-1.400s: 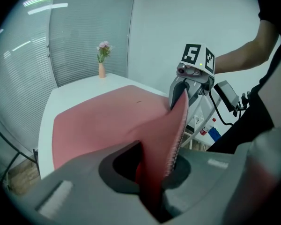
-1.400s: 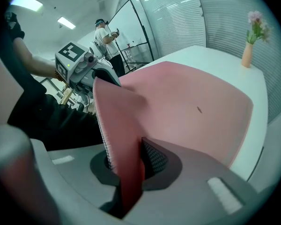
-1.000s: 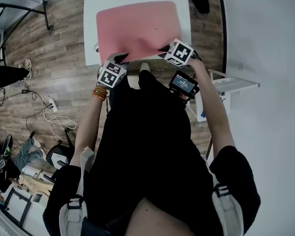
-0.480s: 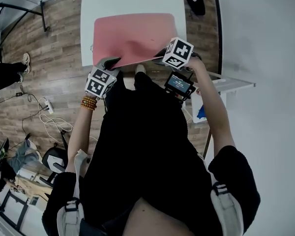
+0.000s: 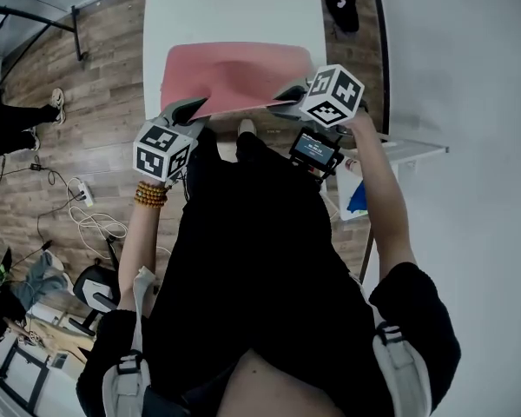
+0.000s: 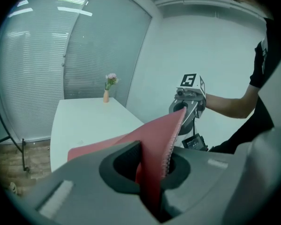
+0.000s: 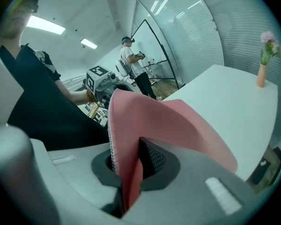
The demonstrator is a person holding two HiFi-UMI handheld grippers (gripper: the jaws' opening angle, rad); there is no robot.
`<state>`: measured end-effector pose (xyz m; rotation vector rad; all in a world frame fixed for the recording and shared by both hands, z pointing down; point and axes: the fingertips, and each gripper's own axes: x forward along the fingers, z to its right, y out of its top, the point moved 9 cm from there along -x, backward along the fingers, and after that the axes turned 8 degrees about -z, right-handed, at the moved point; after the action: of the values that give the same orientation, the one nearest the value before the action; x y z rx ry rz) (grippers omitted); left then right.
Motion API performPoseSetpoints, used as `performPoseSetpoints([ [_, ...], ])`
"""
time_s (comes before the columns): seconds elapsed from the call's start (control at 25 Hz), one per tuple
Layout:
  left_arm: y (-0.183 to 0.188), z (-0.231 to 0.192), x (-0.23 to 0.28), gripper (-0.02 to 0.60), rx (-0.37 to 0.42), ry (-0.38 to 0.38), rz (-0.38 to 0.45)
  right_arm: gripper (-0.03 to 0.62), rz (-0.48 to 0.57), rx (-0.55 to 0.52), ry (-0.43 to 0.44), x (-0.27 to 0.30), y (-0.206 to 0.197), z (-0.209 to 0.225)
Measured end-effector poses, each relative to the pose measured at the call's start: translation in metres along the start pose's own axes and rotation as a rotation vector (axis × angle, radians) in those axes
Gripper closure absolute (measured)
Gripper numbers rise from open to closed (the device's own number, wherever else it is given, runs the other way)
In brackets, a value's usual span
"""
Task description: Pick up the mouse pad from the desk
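Note:
The pink mouse pad (image 5: 230, 72) hangs over the near part of the white desk (image 5: 234, 7), its near edge lifted and sagging in the middle. My left gripper (image 5: 189, 109) is shut on the pad's near left corner; in the left gripper view the pad (image 6: 154, 144) stands on edge between the jaws. My right gripper (image 5: 288, 94) is shut on the near right corner, and the pad (image 7: 145, 125) curls up out of its jaws. Each gripper shows in the other's view: the right gripper (image 6: 187, 108), the left gripper (image 7: 105, 86).
A small vase with a flower (image 6: 107, 88) stands at the desk's far end. Wooden floor with cables (image 5: 95, 215) lies to the left, a white wall (image 5: 469, 102) to the right. A person (image 7: 133, 67) stands in the background. A black item (image 5: 343, 11) lies beyond the desk's right side.
Both grippers have risen and moved apart with the pad's near corners held. The pad's near edge has come up off the desk, and the pad looks foreshortened now.

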<state>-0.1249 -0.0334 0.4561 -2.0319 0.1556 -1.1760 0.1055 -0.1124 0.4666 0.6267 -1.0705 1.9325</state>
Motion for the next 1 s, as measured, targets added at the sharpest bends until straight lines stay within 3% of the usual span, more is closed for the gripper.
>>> performPoseSetpoints([
  [0.12, 0.017, -0.001, -0.015, 0.54, -0.041, 0.007, 0.096, 0.546, 0.072, -0.012, -0.009, -0.015, 0.01, -0.011],
  [0.28, 0.041, 0.0, -0.029, 0.547, -0.133, -0.061, 0.231, 0.548, 0.204, -0.015, -0.028, -0.035, 0.024, -0.022],
  [0.6, 0.076, 0.007, -0.033, 0.557, -0.129, -0.105, 0.349, 0.548, 0.378, 0.062, -0.212, -0.078, 0.037, -0.023],
  [0.72, 0.096, 0.008, -0.039, 0.557, -0.089, -0.04, 0.402, 0.548, 0.445, 0.06, -0.297, -0.093, 0.045, -0.028],
  [1.0, 0.144, 0.019, -0.065, 0.557, 0.126, 0.224, 0.528, 0.549, 0.665, 0.057, -0.557, -0.134, 0.068, -0.05],
])
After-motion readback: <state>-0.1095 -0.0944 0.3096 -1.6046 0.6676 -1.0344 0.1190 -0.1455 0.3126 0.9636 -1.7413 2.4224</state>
